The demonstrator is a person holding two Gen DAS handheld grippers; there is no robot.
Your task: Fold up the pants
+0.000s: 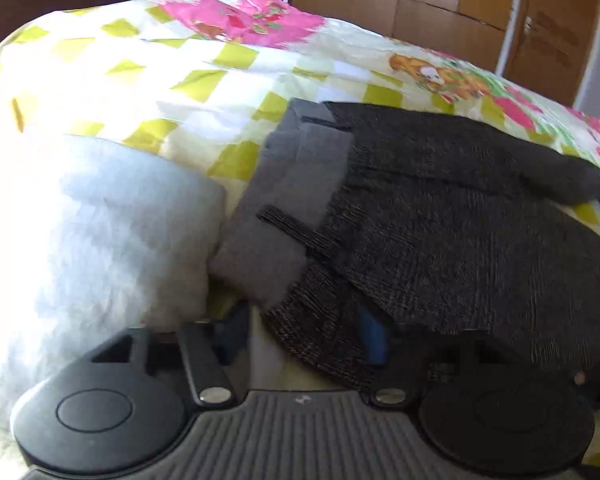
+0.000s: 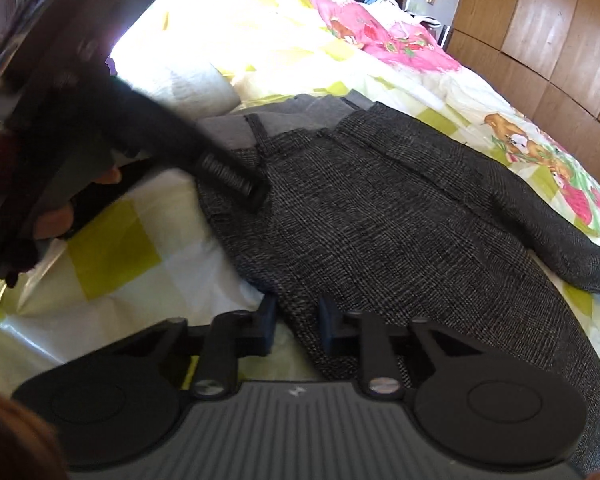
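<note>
Right wrist view shows the dark checked pants (image 2: 400, 216) lying across the bedspread (image 2: 140, 264), their near edge running between the fingers of the right gripper (image 2: 296, 326), whose jaws stand partly apart with the cloth between them; whether they pinch it I cannot tell. Bare bedspread lies left of the pants and beyond them, toward the wooden wardrobe (image 2: 540, 36). At the pants' waistband the left gripper (image 2: 256, 194) reaches down at a slant, fingertips on the fabric. From the left wrist, the left gripper (image 1: 300, 332) has pants edge (image 1: 460, 220) draped over its right finger; its grip is unclear. A white pillow (image 1: 112, 232) lies left of the pants. No writing is readable.
</note>
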